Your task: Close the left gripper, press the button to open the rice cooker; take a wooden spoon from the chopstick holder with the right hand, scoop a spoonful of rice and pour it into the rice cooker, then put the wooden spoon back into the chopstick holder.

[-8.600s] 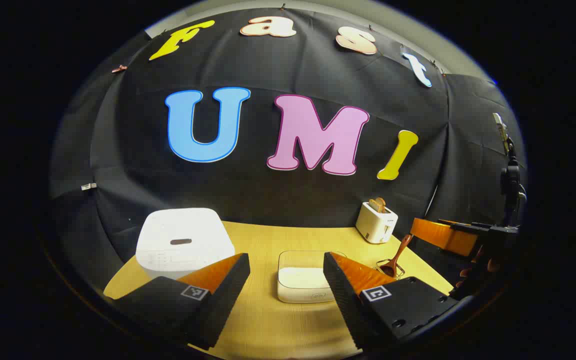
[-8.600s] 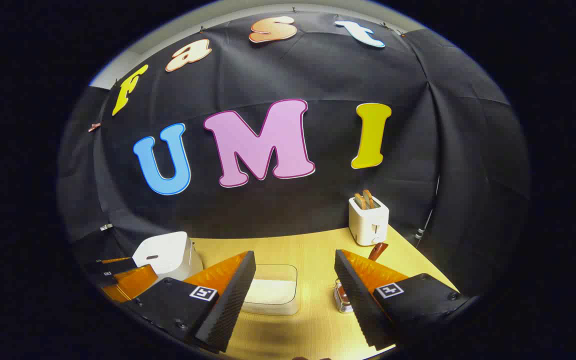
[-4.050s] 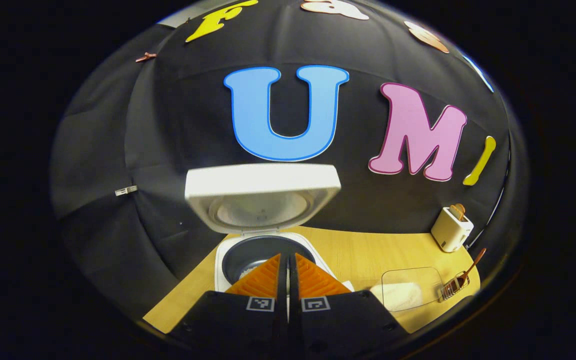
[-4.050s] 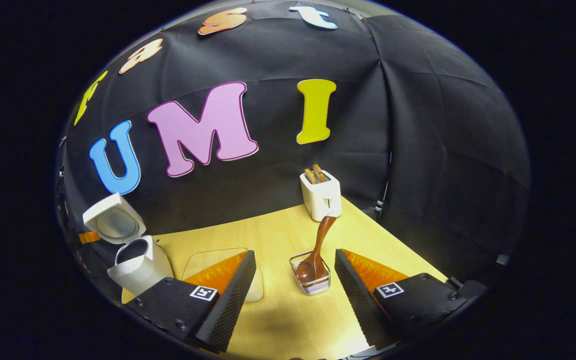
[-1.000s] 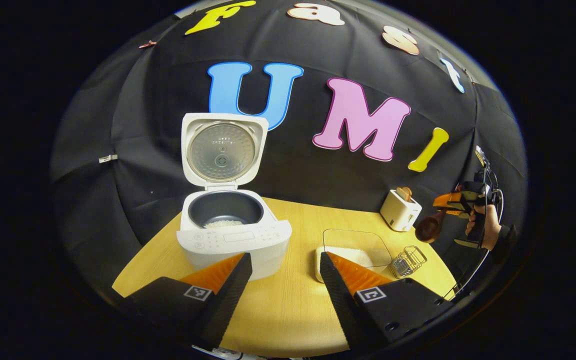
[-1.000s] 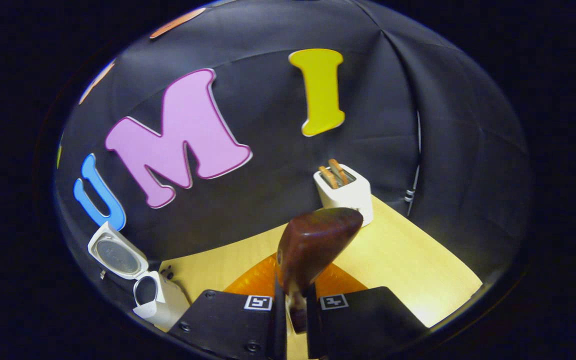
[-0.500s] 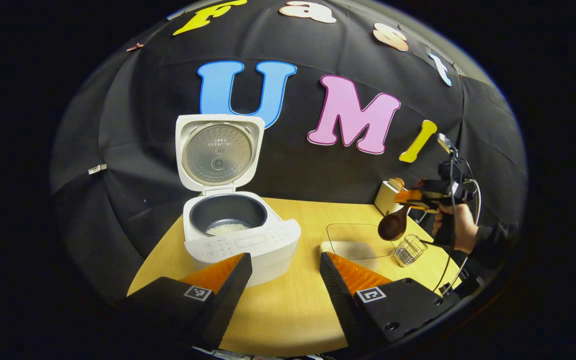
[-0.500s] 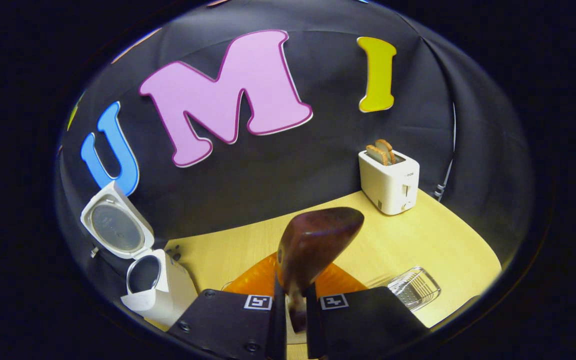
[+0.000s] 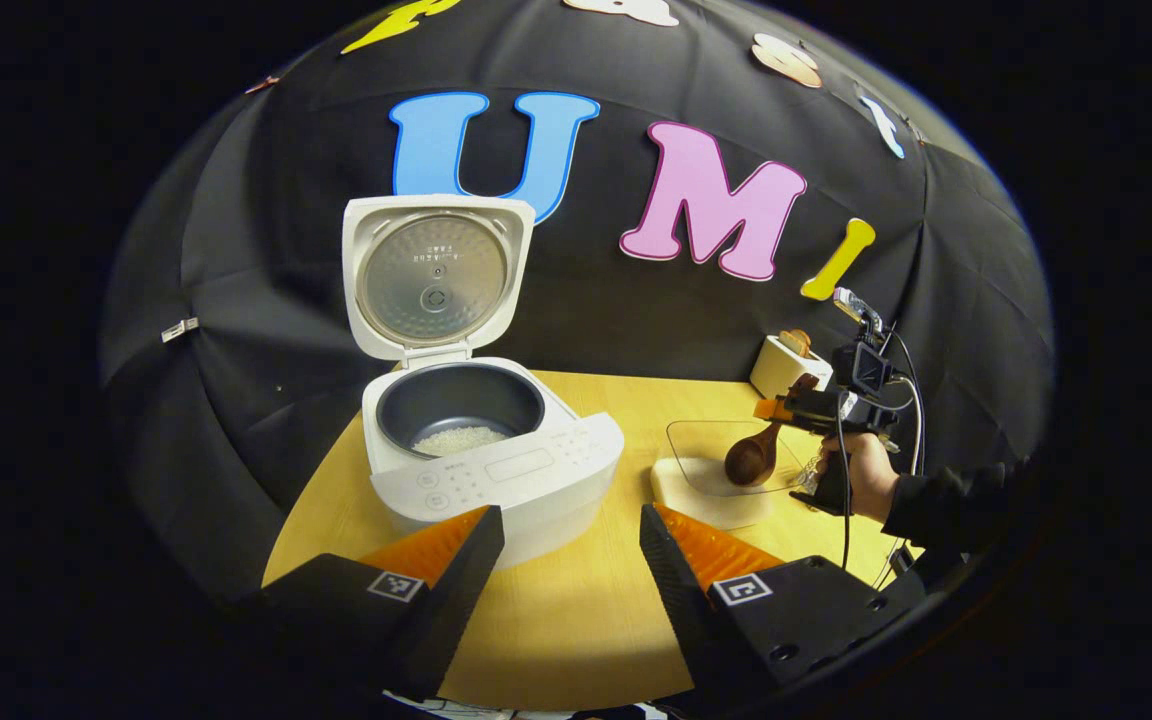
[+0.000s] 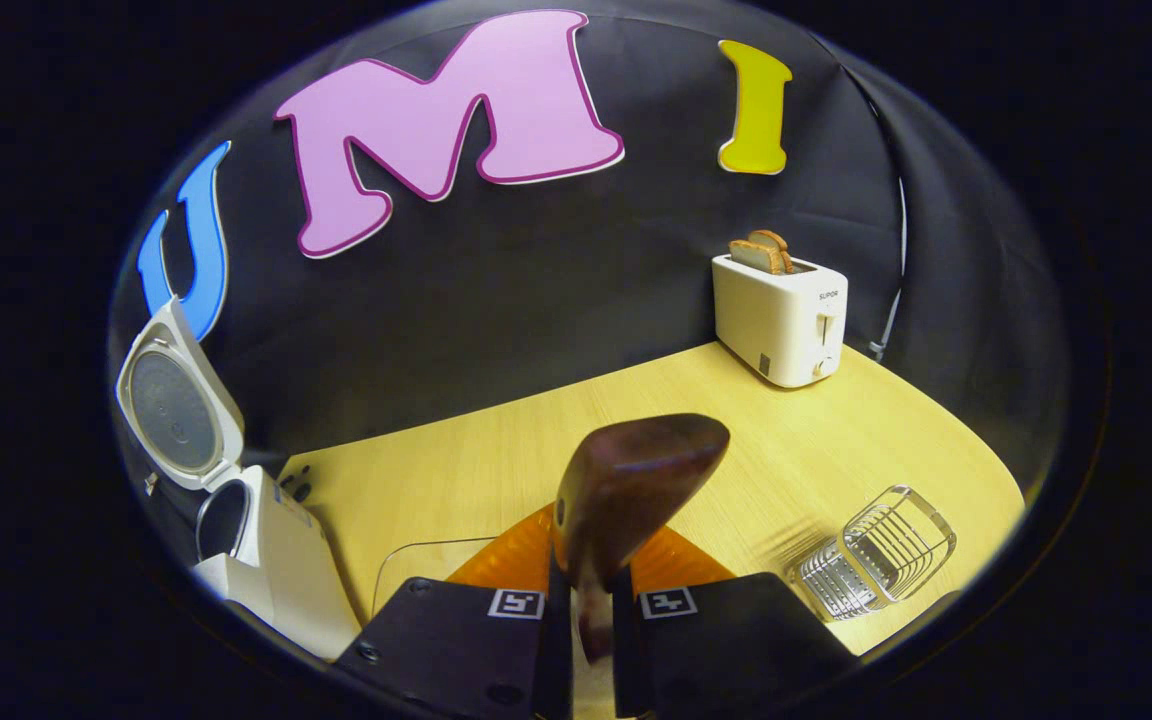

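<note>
The wooden spoon (image 10: 626,490) was clamped between both fingers of the right gripper (image 10: 584,600), its bowl held over the rice container (image 9: 711,480) — the left gripper (image 9: 571,560) was spread wide, empty, before the open rice cooker (image 9: 476,440).

Cooker (image 9: 496,470) sits lid (image 9: 433,275) up, so the pot mouth is wide open from above and from the front; only the raised lid blocks the back. There's bare table (image 9: 576,610) between the cooker and the rice box (image 9: 711,485). Over by the right, the wire holder (image 10: 876,565) stands well apart from the toaster (image 10: 778,318), with open wood between them.
</note>
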`<state>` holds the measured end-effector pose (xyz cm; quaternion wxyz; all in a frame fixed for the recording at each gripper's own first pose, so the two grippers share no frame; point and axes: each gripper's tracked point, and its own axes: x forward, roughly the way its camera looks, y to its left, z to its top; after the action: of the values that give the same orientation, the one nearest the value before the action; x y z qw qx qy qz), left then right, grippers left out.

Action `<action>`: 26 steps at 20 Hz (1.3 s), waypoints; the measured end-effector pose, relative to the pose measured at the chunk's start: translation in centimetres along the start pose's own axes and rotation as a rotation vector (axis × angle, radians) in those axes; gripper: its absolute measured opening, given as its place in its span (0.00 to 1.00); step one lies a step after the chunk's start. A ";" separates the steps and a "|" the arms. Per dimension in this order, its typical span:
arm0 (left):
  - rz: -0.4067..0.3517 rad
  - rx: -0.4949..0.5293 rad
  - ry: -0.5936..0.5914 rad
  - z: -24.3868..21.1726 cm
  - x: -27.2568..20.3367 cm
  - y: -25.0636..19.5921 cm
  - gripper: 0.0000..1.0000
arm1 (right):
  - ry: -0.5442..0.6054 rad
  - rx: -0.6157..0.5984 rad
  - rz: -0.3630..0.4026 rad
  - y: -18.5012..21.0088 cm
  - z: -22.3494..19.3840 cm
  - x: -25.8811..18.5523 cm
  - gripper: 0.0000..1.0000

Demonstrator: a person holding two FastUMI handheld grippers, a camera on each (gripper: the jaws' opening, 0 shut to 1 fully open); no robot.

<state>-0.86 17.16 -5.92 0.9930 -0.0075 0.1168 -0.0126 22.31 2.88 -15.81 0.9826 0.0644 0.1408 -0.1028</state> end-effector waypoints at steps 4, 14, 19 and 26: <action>-0.003 -0.054 0.029 -1.1 1.0 0.6 0.89 | 0.006 -0.009 -0.019 0.4 -1.1 0.6 0.19; 0.053 -0.145 0.036 -2.2 1.3 3.4 0.89 | 0.109 0.103 0.040 5.3 -4.9 -1.6 0.20; 0.062 -0.165 0.021 -2.2 0.9 3.8 0.89 | 0.175 0.207 0.083 7.4 -5.9 -3.0 0.20; 0.067 -0.166 -0.002 -2.1 -0.2 4.0 0.89 | 0.208 0.305 0.117 8.0 -5.6 -3.9 0.20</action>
<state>-1.41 21.16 -7.99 0.9890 -0.0860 0.1167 0.0306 18.94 12.19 -19.27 0.9458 0.2312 0.2205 -0.0582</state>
